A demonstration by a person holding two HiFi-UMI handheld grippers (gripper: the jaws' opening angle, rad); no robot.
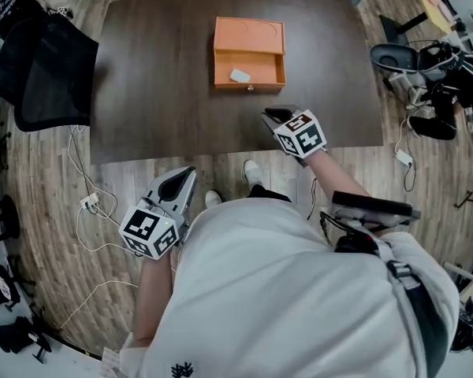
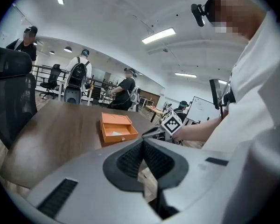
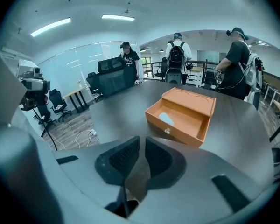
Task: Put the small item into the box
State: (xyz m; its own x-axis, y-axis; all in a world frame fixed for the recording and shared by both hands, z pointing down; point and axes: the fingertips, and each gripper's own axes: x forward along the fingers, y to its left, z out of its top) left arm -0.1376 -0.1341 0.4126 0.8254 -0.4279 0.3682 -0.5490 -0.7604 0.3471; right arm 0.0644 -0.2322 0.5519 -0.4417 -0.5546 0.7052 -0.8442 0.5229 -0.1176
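Left tool (image 1: 187,172) clamped empty, right tool (image 1: 270,115) closing empty; one box (image 1: 249,32), apparently one item (image 1: 240,75).

The open orange cardboard box (image 1: 249,53) sits on the dark wooden tabletop (image 1: 158,93), at its far middle. The small white flat item (image 1: 240,75) lies in the box, against its near wall. The black mesh chair (image 1: 51,73) stands at the tabletop's left edge.
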